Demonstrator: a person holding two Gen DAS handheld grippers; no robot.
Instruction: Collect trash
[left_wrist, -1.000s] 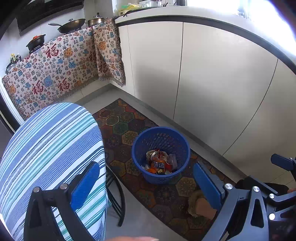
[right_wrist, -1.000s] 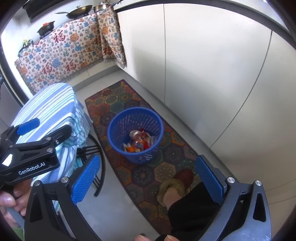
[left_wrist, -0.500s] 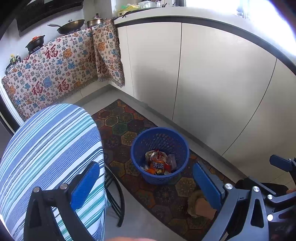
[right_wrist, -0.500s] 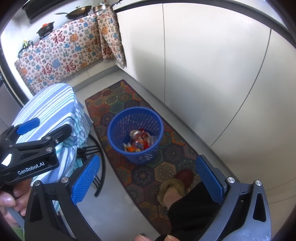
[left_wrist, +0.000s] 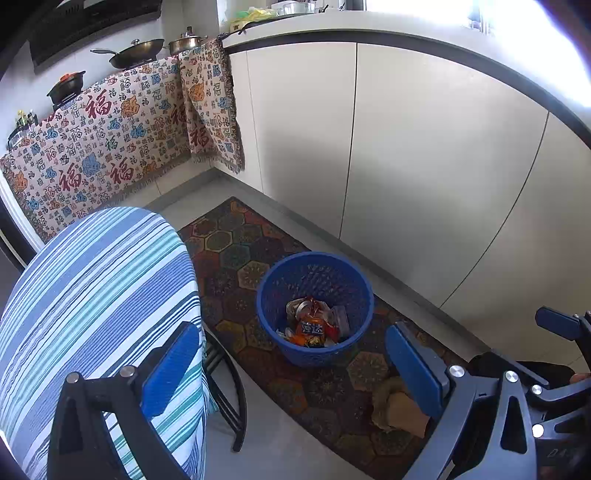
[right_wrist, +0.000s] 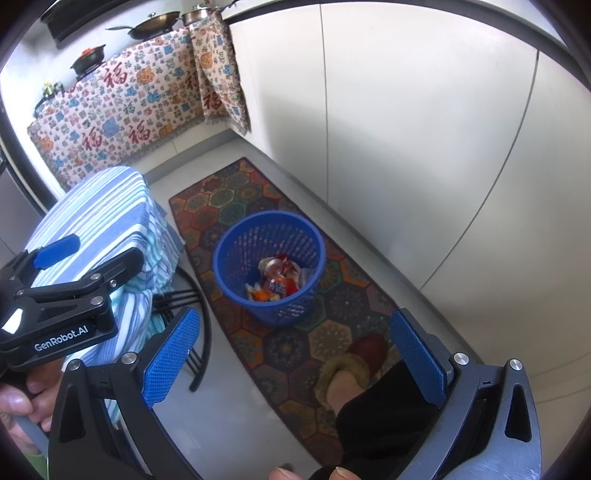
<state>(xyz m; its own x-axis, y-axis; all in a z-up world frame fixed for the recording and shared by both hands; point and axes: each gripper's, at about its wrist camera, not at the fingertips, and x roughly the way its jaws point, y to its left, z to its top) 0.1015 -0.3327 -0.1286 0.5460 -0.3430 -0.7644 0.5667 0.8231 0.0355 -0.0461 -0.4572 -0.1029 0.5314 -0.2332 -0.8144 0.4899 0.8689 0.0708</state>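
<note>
Through my left wrist camera, my left gripper holds its jaws wide and empty; the blue basket of trash stands on the rug, dead ahead at twelve o'clock. From my right wrist camera, my right gripper is equally wide and empty, basket at twelve, striped stool at ten. I judge a low reach could snag the mesh and tip the basket.

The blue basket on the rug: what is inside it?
The blue basket holds crumpled wrappers and what looks like a crushed can. Anything beneath that pile is covered.
</note>
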